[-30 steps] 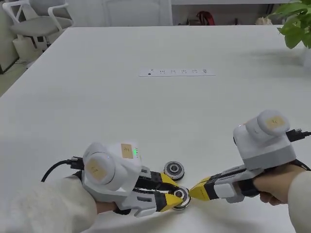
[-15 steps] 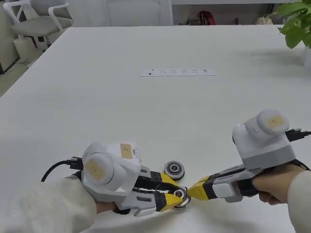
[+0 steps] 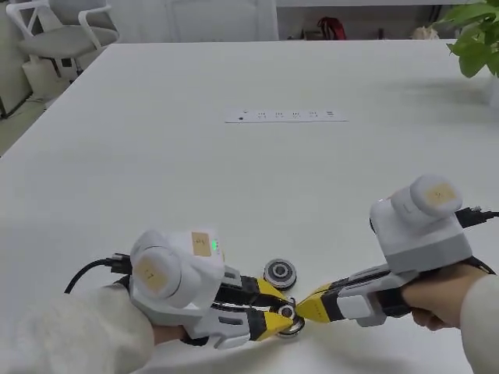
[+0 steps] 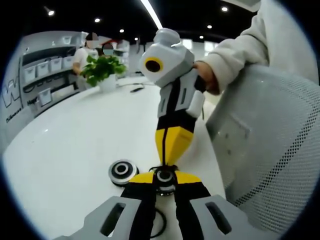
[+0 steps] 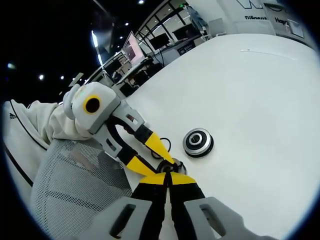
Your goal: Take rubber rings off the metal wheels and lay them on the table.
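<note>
The metal wheel (image 3: 287, 314) of the present step lies at the near edge of the tabletop (image 3: 234, 187), directly between the two grippers. The left gripper (image 3: 277, 313) comes to it from the left, and its jaws are clamped on the wheel from two opposite sides. In the left gripper view the wheel sits flat between the yellow tips with its axle hole facing up.

The right gripper (image 3: 301, 310) comes from the opposite side, so the two tools lie almost on one line, tip against tip. Its jaws are pressed together and their point touches the rim of the wheel on the side away from the left hand. I cannot tell if an edge of the dark rubber ring (image 4: 165, 188) is already caught between them.

A second wheel (image 3: 279, 273) lies flat just behind the held one, a little to the left, apart from both tools, with its dark ring in place.

I judge that the ring has to be pulled toward the right, away from the left jaws, while these hold the wheel fixed.
</note>
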A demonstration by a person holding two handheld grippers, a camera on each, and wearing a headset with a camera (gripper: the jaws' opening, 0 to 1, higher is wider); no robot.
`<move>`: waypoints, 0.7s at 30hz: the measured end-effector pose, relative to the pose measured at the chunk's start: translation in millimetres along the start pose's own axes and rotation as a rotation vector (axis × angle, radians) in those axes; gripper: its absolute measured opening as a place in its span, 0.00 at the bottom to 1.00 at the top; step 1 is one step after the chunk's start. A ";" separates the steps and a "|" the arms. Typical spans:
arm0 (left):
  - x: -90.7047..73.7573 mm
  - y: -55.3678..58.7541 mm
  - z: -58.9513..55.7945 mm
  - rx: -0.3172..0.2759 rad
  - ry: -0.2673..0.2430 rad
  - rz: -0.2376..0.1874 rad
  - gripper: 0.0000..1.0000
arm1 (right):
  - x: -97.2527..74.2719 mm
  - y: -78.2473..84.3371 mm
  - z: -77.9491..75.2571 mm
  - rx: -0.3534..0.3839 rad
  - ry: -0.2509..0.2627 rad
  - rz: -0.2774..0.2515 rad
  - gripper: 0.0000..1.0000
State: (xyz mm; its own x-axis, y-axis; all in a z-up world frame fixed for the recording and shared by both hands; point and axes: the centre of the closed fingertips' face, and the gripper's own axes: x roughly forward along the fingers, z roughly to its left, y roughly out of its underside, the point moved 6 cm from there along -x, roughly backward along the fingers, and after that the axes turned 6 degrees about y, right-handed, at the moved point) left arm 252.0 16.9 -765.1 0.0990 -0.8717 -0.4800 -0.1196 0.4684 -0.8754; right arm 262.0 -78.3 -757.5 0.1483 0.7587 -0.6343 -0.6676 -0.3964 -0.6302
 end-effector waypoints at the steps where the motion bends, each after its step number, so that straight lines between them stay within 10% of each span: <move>1: 0.0 0.0 0.0 -0.001 0.000 -0.001 0.14 | 0.1 0.0 0.6 0.002 -0.006 -0.001 0.00; 21: 0.3 -1.4 -0.3 -0.034 -0.003 0.010 0.14 | -0.8 -3.1 -0.6 -0.027 0.011 -0.017 0.00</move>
State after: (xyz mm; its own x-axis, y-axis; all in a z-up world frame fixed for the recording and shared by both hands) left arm 251.9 15.9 -764.0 0.1007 -0.8667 -0.4886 -0.1539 0.4716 -0.8683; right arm 264.3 -78.0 -755.3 0.1673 0.7598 -0.6282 -0.6453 -0.3973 -0.6524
